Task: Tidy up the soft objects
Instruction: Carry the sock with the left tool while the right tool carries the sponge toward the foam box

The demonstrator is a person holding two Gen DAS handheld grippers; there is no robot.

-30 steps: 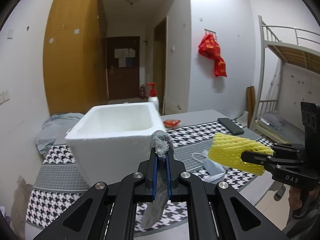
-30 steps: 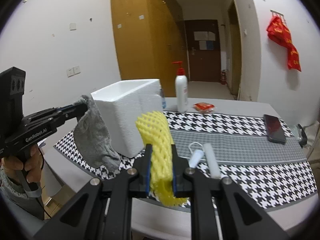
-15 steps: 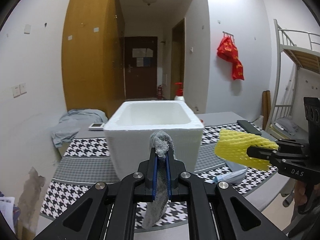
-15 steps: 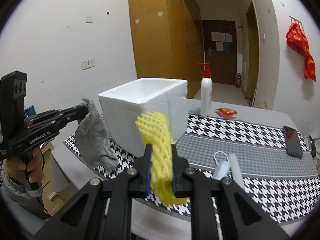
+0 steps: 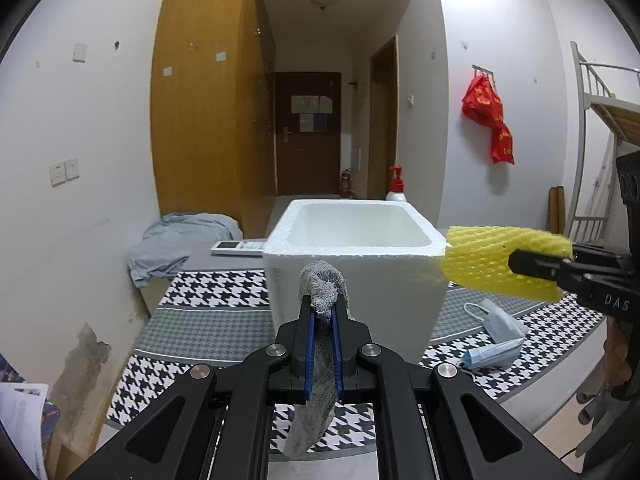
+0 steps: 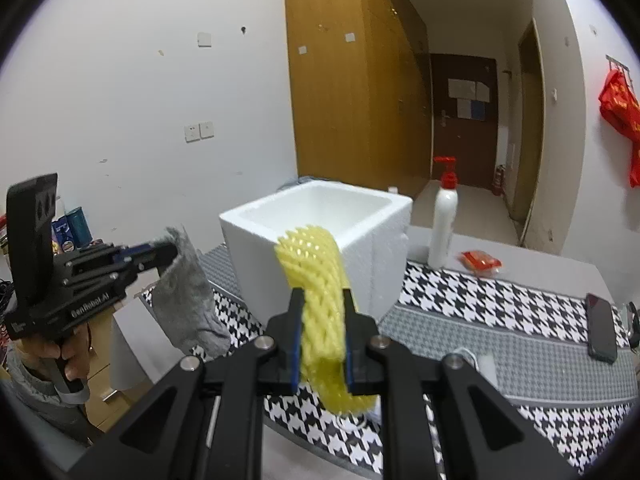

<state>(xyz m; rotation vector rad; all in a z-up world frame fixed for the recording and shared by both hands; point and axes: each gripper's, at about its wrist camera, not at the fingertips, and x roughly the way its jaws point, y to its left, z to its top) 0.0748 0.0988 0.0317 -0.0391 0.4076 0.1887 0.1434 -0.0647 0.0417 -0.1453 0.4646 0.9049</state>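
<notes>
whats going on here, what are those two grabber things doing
A person holds a claw in each hand. The left claw is shut on a grey cloth, the right claw on a yellow foam net. Both hang in front of the white foam box on the table; neither item is inside yet.

The white foam box (image 5: 356, 268) hides most of the pump bottle (image 5: 396, 188) in the left wrist view. At the right edge of the right wrist view, the red cloth (image 6: 622, 120) is cut off. Papers on the far door (image 6: 468, 98) are too small to read. The box's floor is hidden in the right wrist view.
</notes>
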